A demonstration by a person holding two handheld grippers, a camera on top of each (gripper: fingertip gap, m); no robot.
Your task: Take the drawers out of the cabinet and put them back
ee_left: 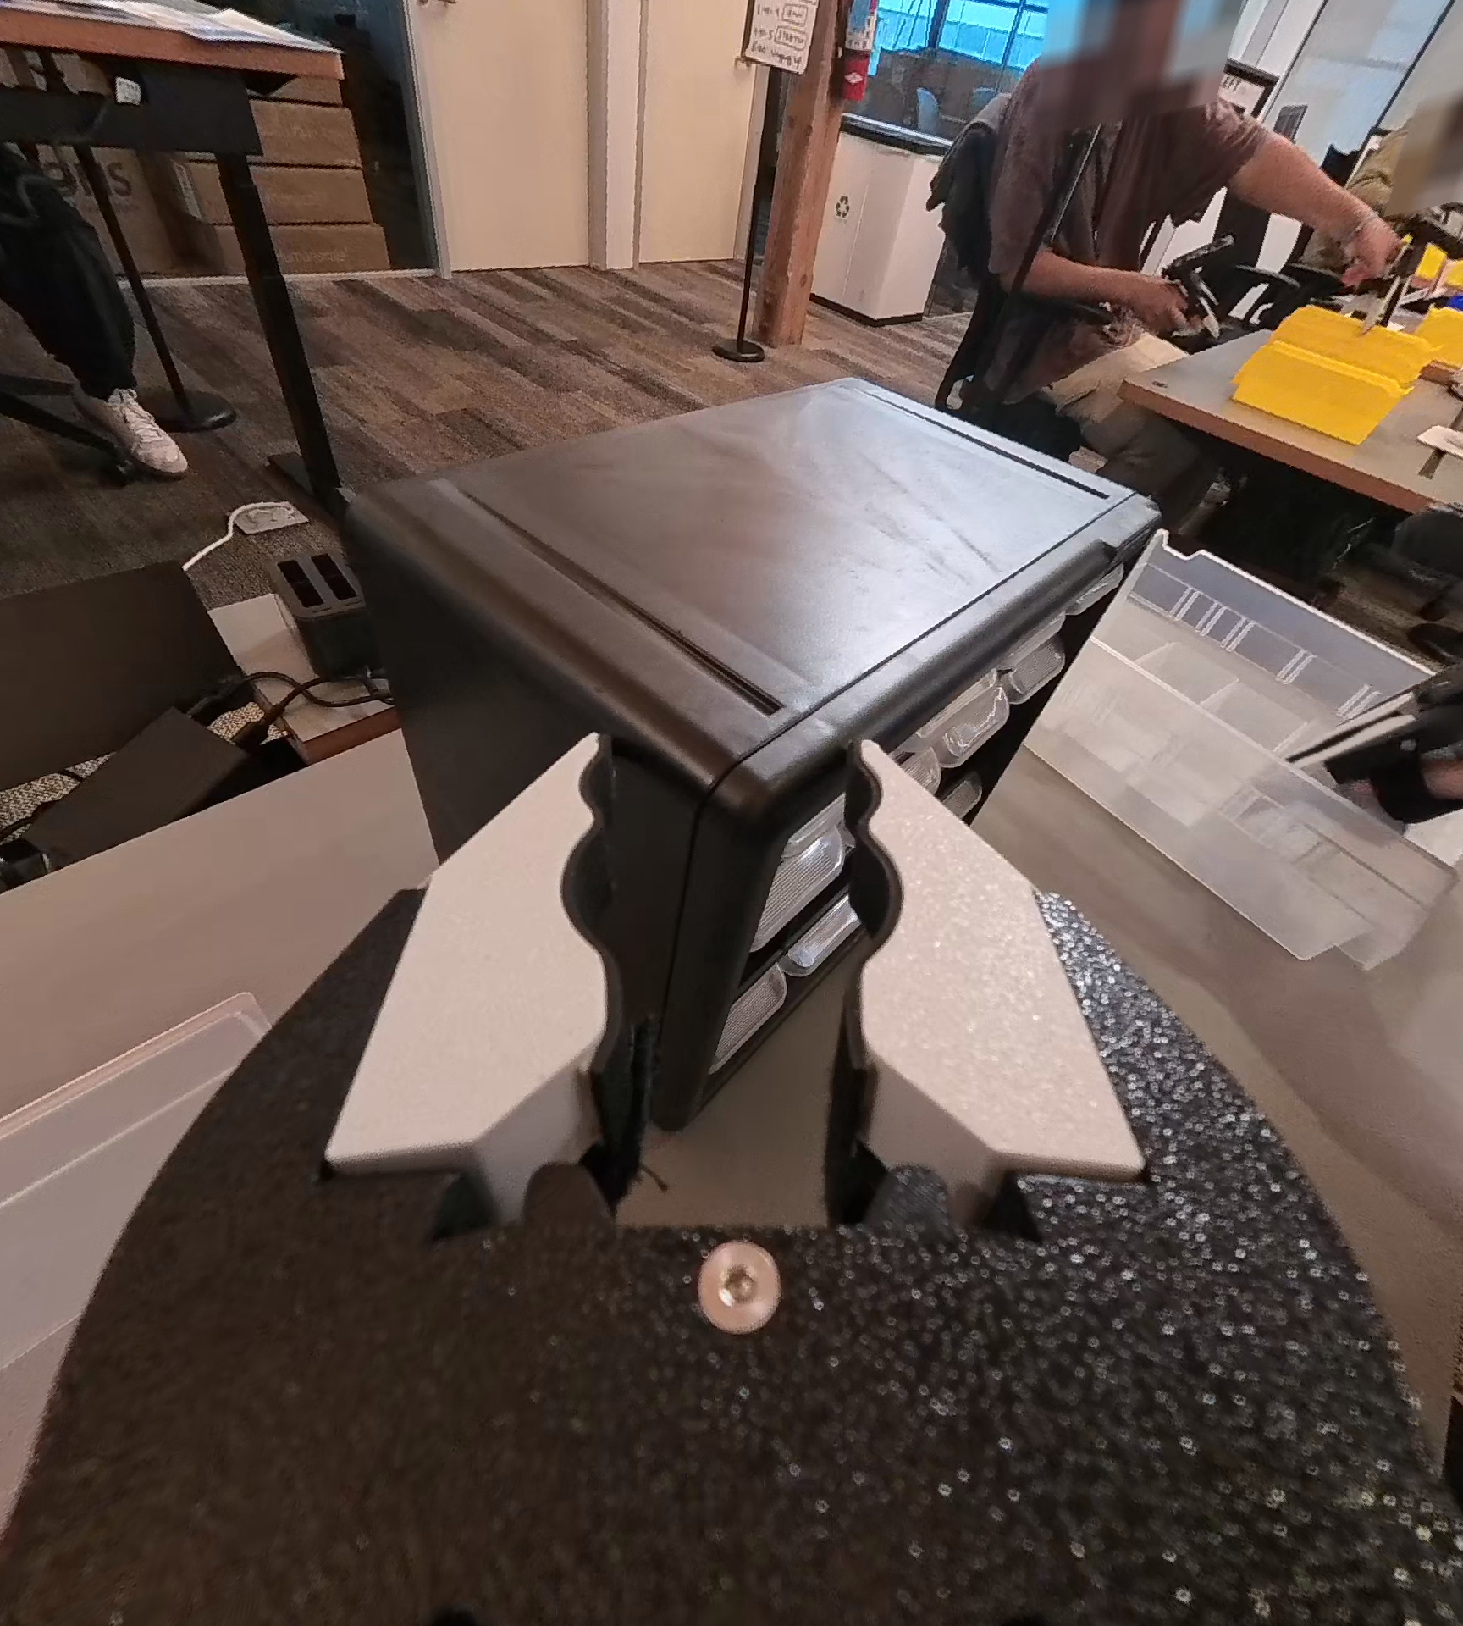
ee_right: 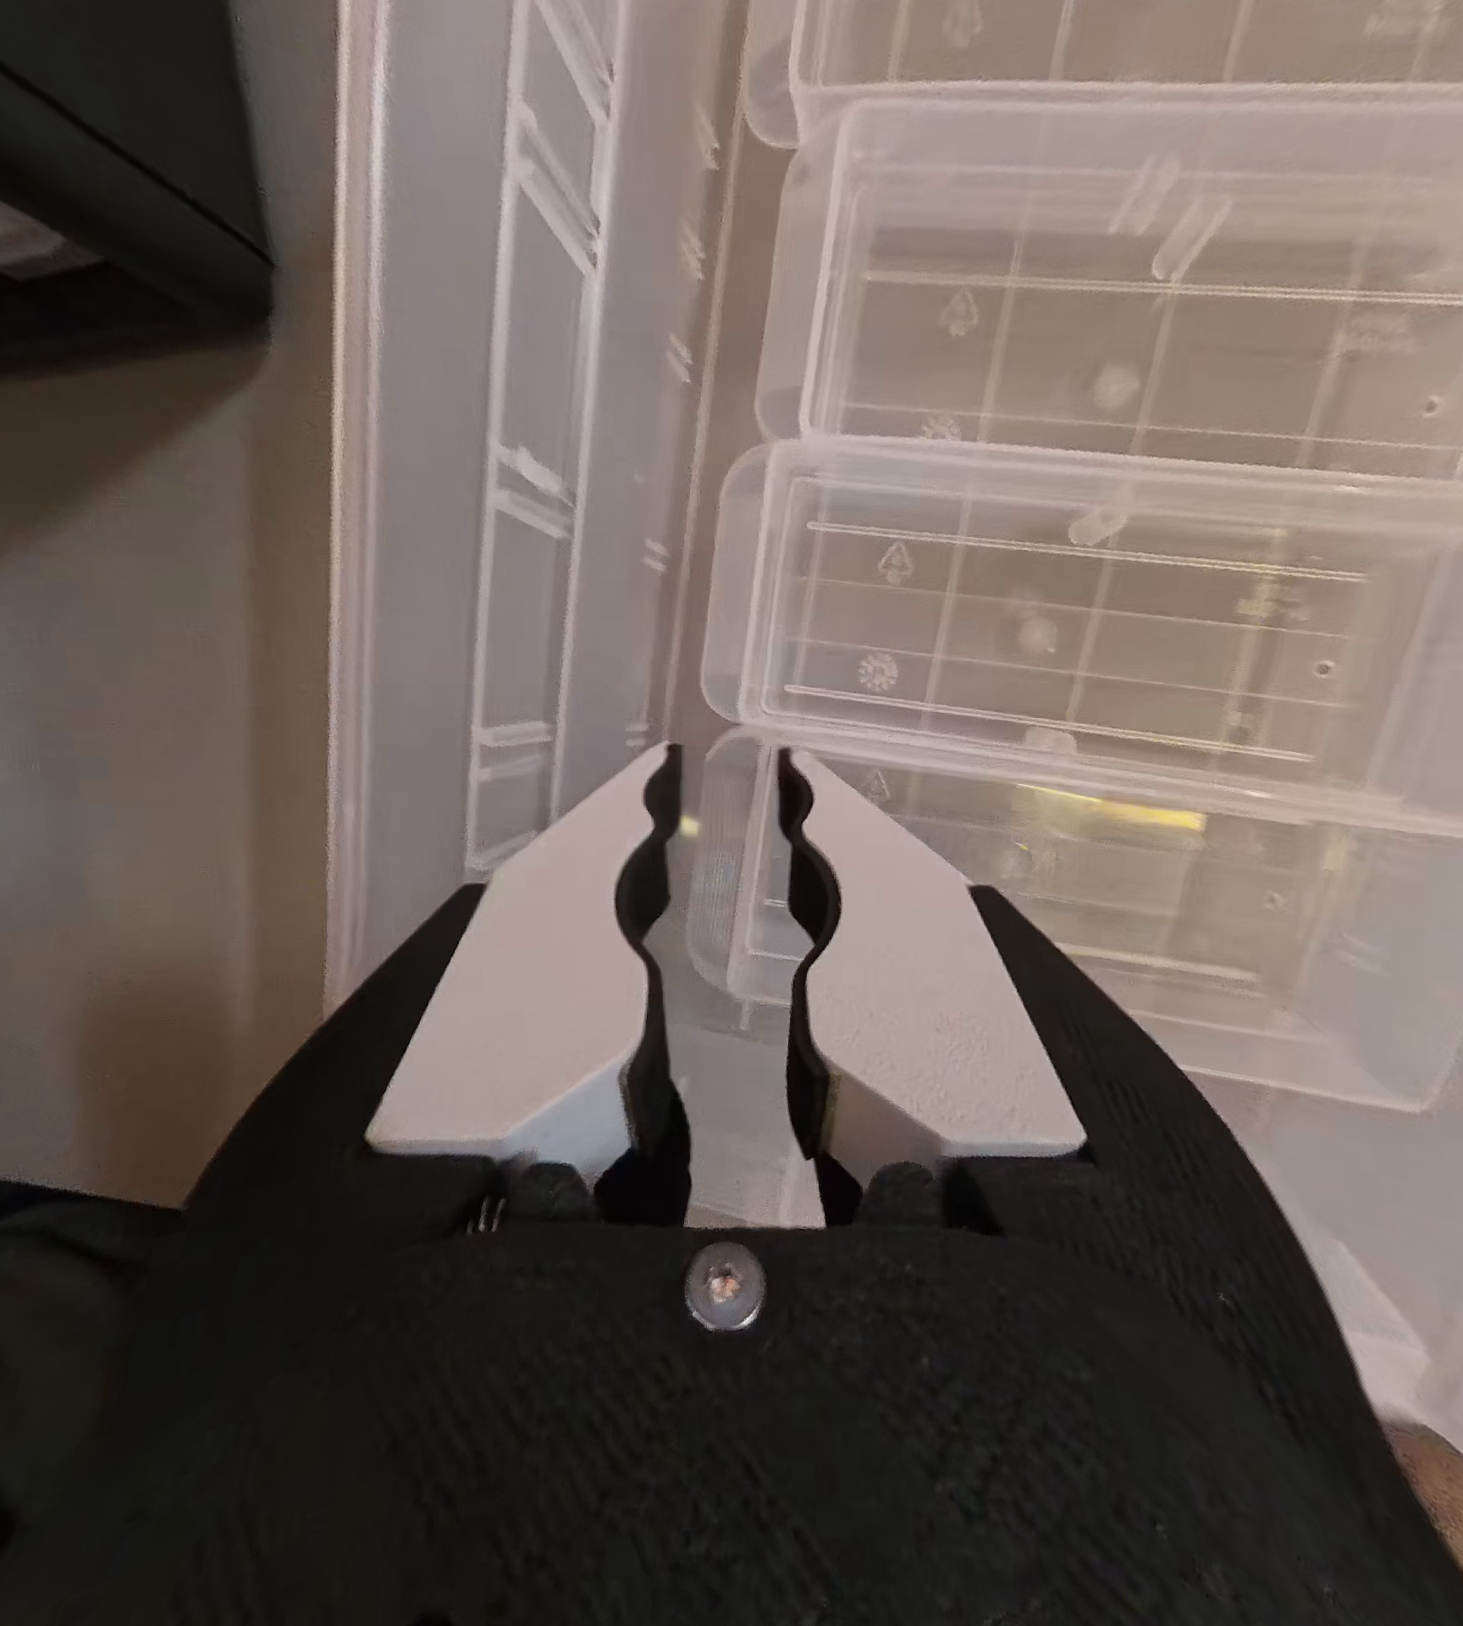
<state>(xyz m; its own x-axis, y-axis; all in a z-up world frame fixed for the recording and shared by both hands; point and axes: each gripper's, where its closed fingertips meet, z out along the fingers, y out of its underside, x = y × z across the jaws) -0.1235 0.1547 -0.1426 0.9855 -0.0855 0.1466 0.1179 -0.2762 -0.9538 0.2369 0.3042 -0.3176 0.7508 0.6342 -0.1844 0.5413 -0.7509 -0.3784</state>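
Observation:
A black cabinet (ee_left: 781, 528) stands on the grey table (ee_left: 139, 897) with clear drawers (ee_left: 807, 871) in its front. My left gripper (ee_left: 730, 743) straddles the cabinet's upper front corner, one finger on the side wall, the other on the drawer fronts, and is shut on it. To the right lies a clear tray (ee_left: 1221, 669) holding several loose clear drawers (ee_right: 1106, 616). My right gripper (ee_right: 730, 750) reaches into the tray, with its fingers closed on the handle end of the nearest clear drawer (ee_right: 1062, 924). It also shows in the left wrist view (ee_left: 1326, 752). The cabinet's dark edge (ee_right: 95, 176) sits at the upper left.
A white plastic lid or bin (ee_left: 51, 1188) lies on the table at the lower left. Behind the cabinet the table ends, with cables and a power strip (ee_left: 323, 598) on the floor. A person sits at another table with yellow bins (ee_left: 1326, 378) at the back right.

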